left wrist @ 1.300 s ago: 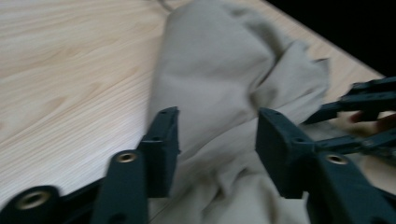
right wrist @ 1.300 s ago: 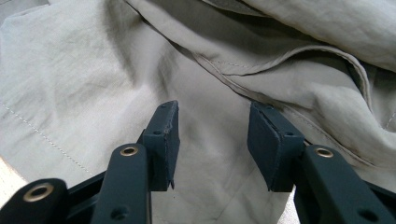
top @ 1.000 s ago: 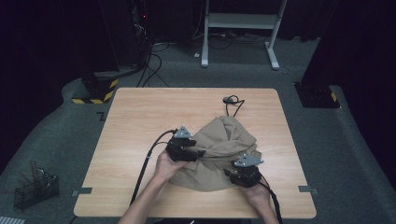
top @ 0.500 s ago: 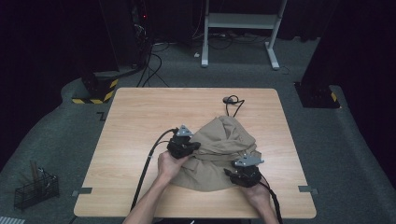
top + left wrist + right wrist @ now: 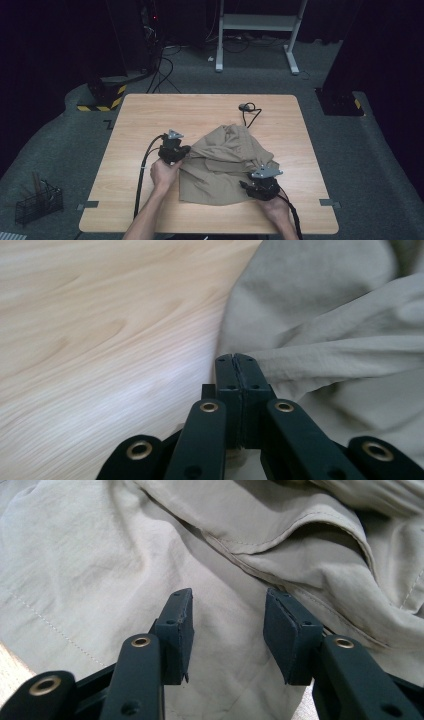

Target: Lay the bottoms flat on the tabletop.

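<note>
From above, a crumpled khaki garment [image 5: 227, 167] lies right of centre on the wooden worktop [image 5: 150, 115]. Your left claw [image 5: 184, 151] sits at the garment's nine o'clock edge; your right claw [image 5: 250, 187] is at its five o'clock corner. The left gripper view adds that the left claw's jaws are pressed together, pinching a fold of cloth. The right gripper view shows the right claw's jaws spread above a seam, pads off the fabric.

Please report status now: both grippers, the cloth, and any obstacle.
Left gripper shut, jaws at the beige garment edge; a pinch not confirmed. Right gripper open above it. Black cable beyond, clear.
</note>
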`<act>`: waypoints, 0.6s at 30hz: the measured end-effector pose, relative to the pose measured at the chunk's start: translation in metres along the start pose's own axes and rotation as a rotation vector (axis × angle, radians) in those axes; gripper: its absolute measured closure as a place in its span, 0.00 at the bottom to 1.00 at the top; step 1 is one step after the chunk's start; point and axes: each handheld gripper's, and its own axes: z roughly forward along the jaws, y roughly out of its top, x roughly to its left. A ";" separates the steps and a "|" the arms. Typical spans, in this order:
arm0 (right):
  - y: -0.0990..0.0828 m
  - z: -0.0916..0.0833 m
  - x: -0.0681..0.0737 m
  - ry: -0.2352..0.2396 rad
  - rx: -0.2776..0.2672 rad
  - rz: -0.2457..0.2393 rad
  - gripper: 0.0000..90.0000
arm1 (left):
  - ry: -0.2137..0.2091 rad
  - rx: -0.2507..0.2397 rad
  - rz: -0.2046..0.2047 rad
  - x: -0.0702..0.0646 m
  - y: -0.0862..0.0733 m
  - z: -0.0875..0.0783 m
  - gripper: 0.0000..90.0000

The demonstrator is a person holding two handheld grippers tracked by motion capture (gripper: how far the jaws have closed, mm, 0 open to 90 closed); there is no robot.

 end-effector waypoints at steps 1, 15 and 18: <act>0.000 0.000 0.000 -0.001 0.000 -0.001 0.61 | 0.006 0.010 0.002 0.002 -0.001 0.001 0.99; 0.000 0.000 0.000 -0.009 -0.001 0.005 0.64 | -0.179 -0.108 0.171 -0.032 0.001 -0.020 0.43; 0.000 0.000 0.000 -0.009 -0.001 0.006 0.64 | -0.227 -0.092 0.214 -0.045 0.003 -0.016 0.39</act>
